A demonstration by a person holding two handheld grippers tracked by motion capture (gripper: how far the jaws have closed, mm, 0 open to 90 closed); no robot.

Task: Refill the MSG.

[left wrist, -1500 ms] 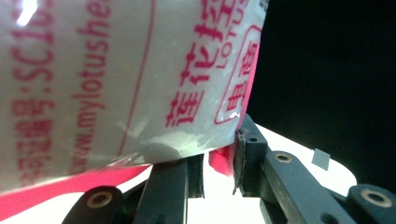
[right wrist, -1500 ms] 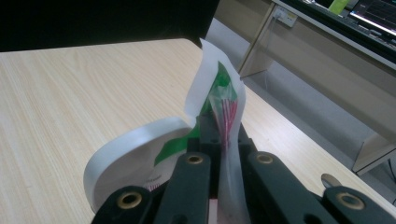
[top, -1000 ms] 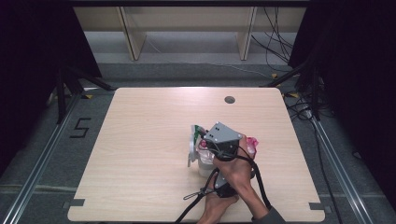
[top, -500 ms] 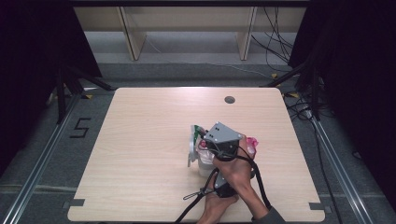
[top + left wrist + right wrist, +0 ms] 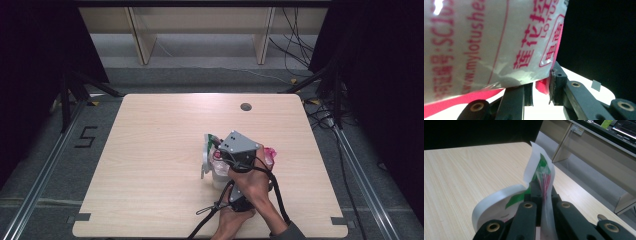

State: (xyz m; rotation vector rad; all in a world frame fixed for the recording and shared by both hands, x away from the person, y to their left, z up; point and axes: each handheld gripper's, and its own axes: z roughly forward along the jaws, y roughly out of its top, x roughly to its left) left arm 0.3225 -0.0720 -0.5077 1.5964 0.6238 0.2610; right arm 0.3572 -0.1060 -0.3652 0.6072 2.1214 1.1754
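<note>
Our right gripper is pinched tight on the peeled lid, while our left gripper squeezes the cup's plastic wrap just below it.

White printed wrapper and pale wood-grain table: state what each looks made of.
White wrapper with red and green print: seemingly thin plastic film, glossy; it curls, creases and catches highlights, pinched in the right gripper. Pale wood-grain table: likely laminate board, smooth and matte; its grain looks uniform, though solid wood can't be excluded.
</note>
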